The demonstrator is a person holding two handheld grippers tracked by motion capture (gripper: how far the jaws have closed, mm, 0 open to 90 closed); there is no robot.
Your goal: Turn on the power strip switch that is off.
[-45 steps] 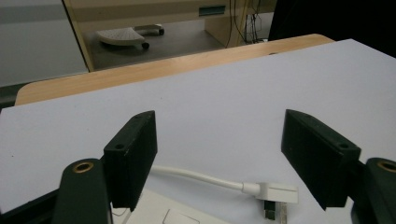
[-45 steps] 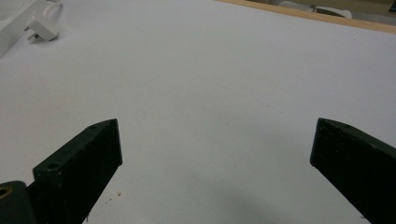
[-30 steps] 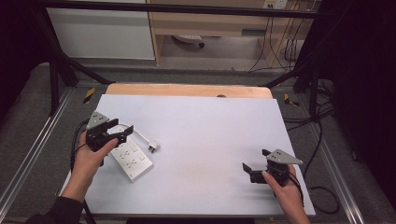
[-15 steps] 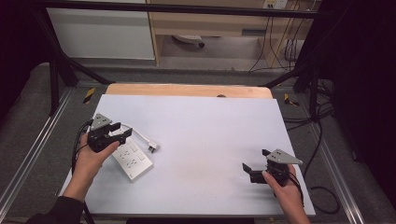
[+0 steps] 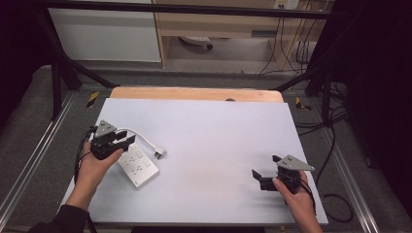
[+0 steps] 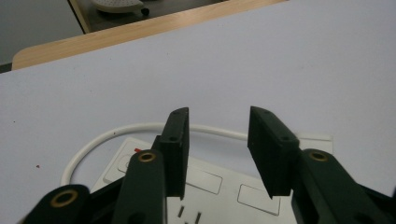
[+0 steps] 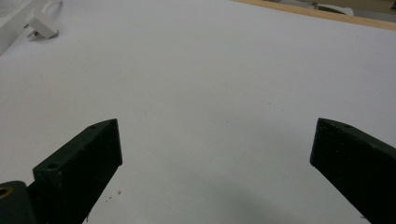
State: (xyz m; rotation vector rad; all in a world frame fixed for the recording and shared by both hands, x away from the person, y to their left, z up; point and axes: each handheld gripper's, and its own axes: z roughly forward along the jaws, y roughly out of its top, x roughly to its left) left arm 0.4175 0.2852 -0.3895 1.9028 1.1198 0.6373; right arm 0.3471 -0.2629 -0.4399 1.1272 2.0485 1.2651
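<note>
From the high view, you held your left hand-held gripper [image 5: 118,142] over the near-left part of the white counter [image 5: 214,131], right above the far end of a white power strip [image 5: 138,165] that lay flat and slantwise there. Its white cord [image 5: 141,136] looped out past the gripper and ended in a plug [image 5: 160,153] lying on the counter just beside the strip. Your right hand-held gripper [image 5: 265,170] sat low at the near-right corner, well apart from the strip, its jaws spread wide and holding nothing. In the left gripper view, your left hand-held gripper [image 6: 218,151] had its jaws parted with a clear gap between them, nothing pinched, and the power strip [image 6: 210,182] lay just below them with the cord [image 6: 112,137] arching past the tips. In the right gripper view, your right hand-held gripper [image 7: 217,163] was spread wide over bare counter [image 7: 210,70], and the plug [image 7: 41,24] lay far off at the top left.
</note>
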